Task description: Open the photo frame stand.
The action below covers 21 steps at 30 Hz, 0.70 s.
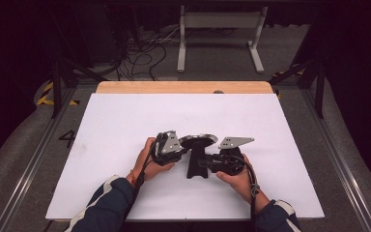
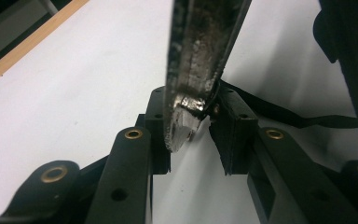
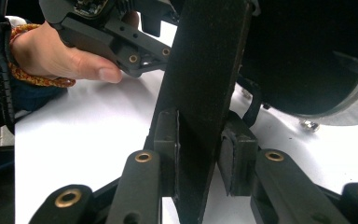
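Note:
A black stand (image 1: 194, 166) with a flat upright rests on the white sheet (image 1: 125, 121) and carries a round metal-rimmed disc (image 1: 198, 140) on top. My left gripper (image 1: 182, 146) comes in from the left, its jaws shut on the disc's rim (image 2: 193, 79); both pads (image 2: 157, 140) touch the worn metal edge. My right gripper (image 1: 201, 162) comes in from the right, shut on the upright (image 3: 200, 93), which fills the gap between its pads (image 3: 235, 154). In the right gripper view the disc (image 3: 307, 56) hangs at the upper right, and the left hand (image 3: 60, 51) holds the other gripper beyond.
The sheet covers a wooden table whose far edge (image 1: 183, 87) shows. Behind it on the floor stand a white metal frame (image 1: 220, 34) and loose cables (image 1: 140, 53). Metal rails (image 1: 338, 159) run along both sides of the table.

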Motion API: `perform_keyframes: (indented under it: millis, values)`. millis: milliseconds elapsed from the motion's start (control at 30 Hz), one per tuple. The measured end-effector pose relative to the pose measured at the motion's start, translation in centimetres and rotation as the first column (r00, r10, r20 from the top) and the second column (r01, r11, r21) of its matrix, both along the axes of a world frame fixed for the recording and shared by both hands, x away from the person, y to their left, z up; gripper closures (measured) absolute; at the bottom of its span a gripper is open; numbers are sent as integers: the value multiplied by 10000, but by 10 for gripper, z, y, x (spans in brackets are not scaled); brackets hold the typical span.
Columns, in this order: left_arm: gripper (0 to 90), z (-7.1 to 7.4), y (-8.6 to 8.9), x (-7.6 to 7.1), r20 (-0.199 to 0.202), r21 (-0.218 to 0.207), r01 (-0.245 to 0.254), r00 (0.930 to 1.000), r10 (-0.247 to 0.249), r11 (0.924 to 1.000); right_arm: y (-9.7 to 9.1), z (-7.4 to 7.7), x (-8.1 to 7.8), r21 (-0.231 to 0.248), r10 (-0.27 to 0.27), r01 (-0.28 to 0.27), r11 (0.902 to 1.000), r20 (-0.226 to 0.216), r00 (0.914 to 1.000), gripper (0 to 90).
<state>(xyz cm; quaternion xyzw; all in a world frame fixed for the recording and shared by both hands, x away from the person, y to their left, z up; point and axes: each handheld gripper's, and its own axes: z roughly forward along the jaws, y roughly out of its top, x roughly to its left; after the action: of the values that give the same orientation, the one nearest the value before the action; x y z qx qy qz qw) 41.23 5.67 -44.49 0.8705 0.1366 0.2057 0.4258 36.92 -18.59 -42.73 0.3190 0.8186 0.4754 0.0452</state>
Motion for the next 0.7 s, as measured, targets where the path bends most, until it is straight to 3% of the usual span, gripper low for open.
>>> perform_keyframes:
  millis: [700]
  values:
    - [686,-2,-3,5,119,91,-305,9995,304,9995,1,-6,1,-50,-226,226,9997,-21,9997,714]
